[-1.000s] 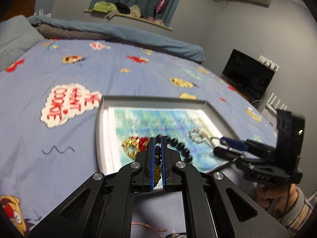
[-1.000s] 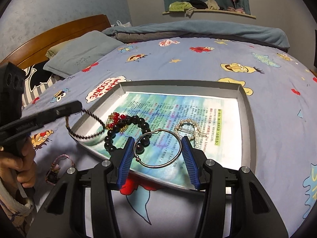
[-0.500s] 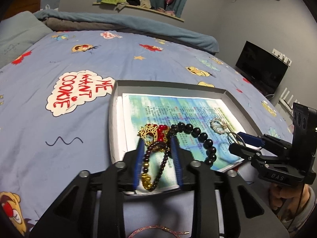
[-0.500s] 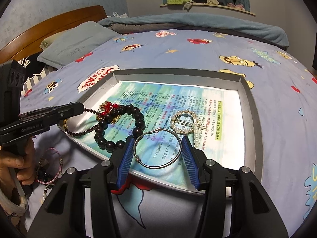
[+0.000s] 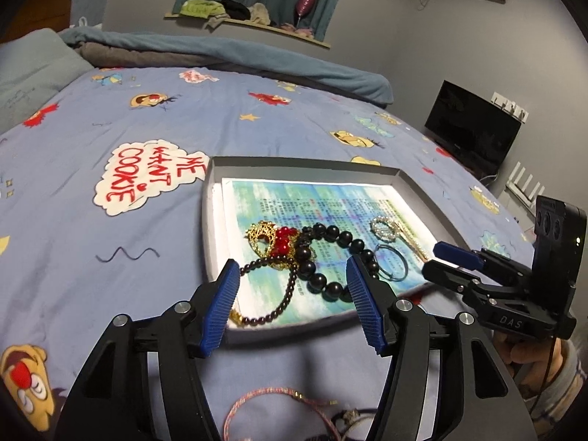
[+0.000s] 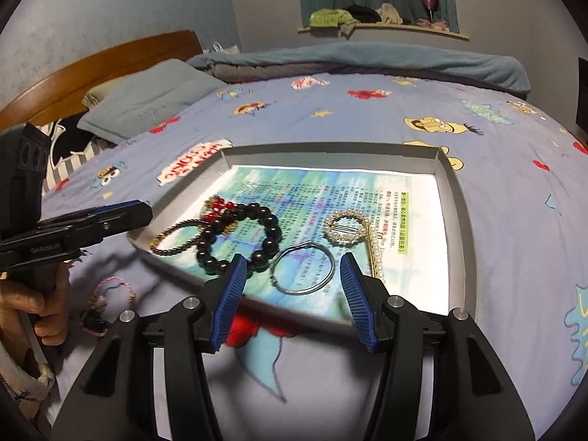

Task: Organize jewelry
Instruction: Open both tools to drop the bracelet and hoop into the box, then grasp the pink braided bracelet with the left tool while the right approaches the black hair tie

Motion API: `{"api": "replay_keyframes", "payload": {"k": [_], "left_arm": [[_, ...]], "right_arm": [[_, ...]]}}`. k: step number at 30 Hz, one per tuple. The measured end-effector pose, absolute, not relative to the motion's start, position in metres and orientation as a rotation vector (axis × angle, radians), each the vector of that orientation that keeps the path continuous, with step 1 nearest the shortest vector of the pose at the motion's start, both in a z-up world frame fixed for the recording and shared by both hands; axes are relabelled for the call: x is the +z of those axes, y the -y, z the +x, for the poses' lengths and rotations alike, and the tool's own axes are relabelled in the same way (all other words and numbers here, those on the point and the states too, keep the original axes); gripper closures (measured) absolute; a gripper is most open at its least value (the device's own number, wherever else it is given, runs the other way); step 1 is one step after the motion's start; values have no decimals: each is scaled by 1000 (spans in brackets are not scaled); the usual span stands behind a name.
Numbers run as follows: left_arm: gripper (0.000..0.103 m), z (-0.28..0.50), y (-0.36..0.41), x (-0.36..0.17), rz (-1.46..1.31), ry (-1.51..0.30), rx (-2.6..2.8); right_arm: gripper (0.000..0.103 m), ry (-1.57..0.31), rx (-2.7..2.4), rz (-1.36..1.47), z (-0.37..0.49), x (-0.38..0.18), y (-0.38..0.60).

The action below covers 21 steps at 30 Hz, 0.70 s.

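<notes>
Most of the jewelry already lay in the grey tray (image 5: 411,183) on the bed (image 5: 110,191): a small-bead bracelet (image 5: 279,301), a black bead bracelet (image 6: 270,233), a wire hoop (image 6: 303,268) and a pearl clip (image 6: 345,229). The left tool (image 5: 292,299) was opening over the small-bead bracelet, pads clear of it. The right tool (image 6: 290,292) was spreading too, gripping nothing. A pink cord bracelet (image 5: 264,402) and a dark piece (image 6: 95,321) still waited on the sheet.

Blue cartoon-print bedspread (image 5: 110,257) — grey tray (image 5: 294,163), black bead bracelet (image 5: 330,257), blue-padded tongs (image 5: 294,286).
</notes>
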<state>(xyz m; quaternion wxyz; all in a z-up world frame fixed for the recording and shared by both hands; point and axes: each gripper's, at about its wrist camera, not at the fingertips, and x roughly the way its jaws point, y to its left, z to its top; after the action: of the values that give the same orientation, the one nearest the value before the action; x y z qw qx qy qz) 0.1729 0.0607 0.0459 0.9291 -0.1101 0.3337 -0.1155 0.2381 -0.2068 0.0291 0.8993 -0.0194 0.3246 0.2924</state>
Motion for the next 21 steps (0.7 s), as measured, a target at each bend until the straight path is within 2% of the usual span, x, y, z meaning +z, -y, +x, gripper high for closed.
{"api": "replay_keyframes", "payload": {"k": [10,15,21], "left_arm": [[42,118,-80,45,-254,-667,-212],[42,102,-85,34,-249,-692,-203],[42,113,-85,18,-234,-768,-171]], "right_arm": [[51,-672,717,-75,184,27,185],[63,-723,758,-92,172,16,173],[64,-745,772,-104,160,9,170]]}}
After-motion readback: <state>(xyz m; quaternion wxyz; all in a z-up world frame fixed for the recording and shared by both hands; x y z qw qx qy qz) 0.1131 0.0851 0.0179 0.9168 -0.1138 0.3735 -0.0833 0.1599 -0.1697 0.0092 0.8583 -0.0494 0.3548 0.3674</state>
